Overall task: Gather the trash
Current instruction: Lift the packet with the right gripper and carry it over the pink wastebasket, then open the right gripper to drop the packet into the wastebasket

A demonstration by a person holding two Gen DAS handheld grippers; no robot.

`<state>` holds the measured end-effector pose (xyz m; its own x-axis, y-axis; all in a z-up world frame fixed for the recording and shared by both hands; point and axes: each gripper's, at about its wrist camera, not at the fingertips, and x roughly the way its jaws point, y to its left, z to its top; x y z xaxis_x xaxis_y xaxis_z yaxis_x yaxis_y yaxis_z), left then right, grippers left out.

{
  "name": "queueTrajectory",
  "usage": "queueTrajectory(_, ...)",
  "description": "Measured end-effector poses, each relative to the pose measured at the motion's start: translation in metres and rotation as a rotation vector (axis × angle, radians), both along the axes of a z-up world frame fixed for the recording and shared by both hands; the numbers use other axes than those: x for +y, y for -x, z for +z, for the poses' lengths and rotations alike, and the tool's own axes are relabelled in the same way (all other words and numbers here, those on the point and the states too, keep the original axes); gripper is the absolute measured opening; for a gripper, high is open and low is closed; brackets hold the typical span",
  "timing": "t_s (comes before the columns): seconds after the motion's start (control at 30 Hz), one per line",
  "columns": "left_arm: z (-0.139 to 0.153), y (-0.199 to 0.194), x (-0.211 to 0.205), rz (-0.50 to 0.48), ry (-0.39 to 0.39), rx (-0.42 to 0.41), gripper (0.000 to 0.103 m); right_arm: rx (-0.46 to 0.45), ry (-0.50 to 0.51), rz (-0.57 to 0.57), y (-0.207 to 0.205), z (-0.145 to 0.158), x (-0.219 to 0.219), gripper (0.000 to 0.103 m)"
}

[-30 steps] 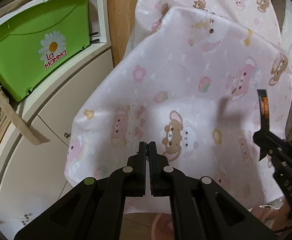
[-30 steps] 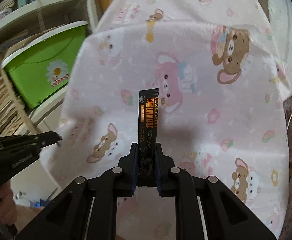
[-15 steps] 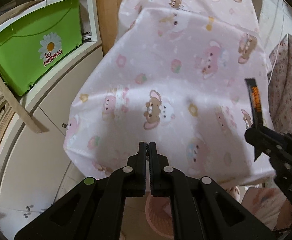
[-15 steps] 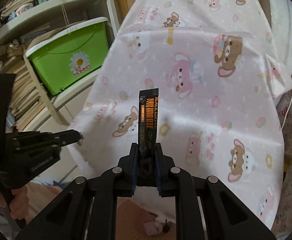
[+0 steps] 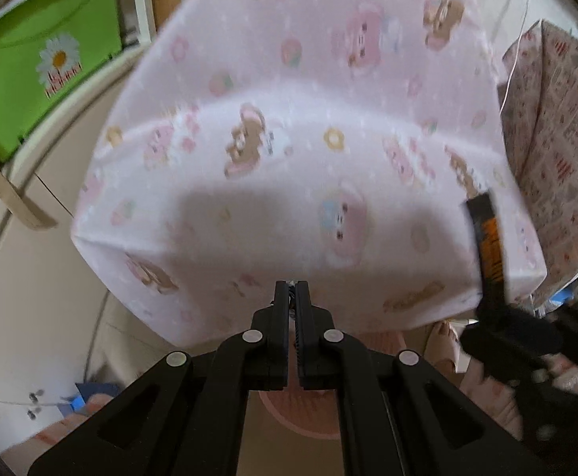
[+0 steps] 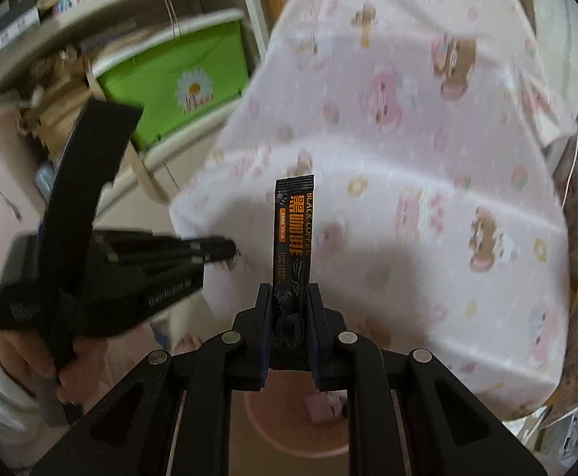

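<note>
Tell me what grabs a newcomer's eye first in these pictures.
First, the black coffee sachet, upright in the right tongs at the middle of the right wrist view. Behind it spreads the pink bear-print cloth, filling most of both views. At upper left sits a bright green bin with a daisy sticker, on a shelf.

Matt printed cloth cover (image 5: 309, 99); glossy foil coffee sachet (image 6: 293, 238); smooth green plastic bin (image 6: 178, 75).
</note>
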<state>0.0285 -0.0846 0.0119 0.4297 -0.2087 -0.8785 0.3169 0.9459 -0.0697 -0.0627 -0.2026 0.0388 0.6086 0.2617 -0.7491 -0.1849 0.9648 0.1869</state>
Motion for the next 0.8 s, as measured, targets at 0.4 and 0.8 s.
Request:
queueTrajectory(0.4, -0.083, -0.003, 0.003, 0.068, 0.08, 0.378, 0.002, 0.155, 0.116, 0.024, 0.004, -0.056, 0.018, 0.017)
queueTrajectory(0.8, -0.133, -0.011, -0.009, 0.069, -0.032, 0.434, 0.003, 0.365, 0.208, -0.008, -0.016, -0.138, 0.02, 0.017)
